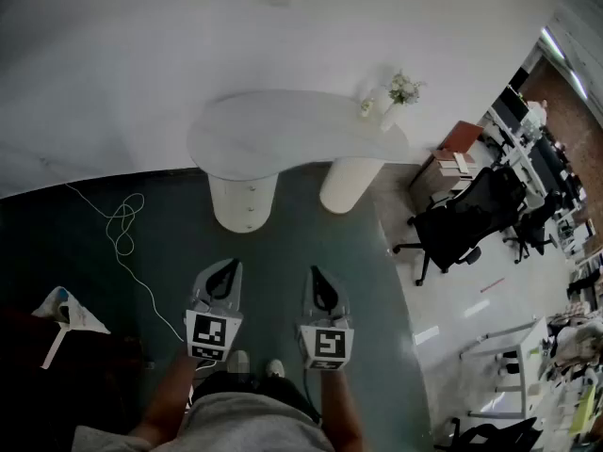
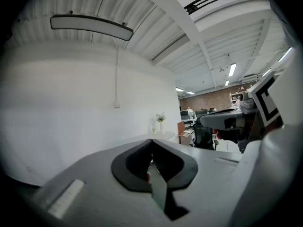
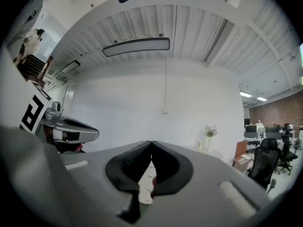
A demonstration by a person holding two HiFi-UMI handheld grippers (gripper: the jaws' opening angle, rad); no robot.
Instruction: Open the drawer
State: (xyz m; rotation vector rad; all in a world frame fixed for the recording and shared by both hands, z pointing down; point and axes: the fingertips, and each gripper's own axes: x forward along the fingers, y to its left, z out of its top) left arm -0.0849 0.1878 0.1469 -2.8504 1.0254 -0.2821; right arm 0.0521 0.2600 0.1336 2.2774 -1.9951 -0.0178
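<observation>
Head view shows we are holding the left gripper (image 1: 229, 267) and right gripper (image 1: 317, 273) clenched and empty at lower centre, aiming toward the drawer pedestal (image 1: 245, 201) under the table (image 1: 283, 125), likely before approaching.

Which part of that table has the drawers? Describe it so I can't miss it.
Find the white kidney-shaped tabletop against the white wall. It rests on two round pedestals; the drawer unit is the white cylindrical pedestal under the wider end, at the head view's left. Unlike the plain cream pedestal beside it, its front carries a vertical row of small knobs.
</observation>
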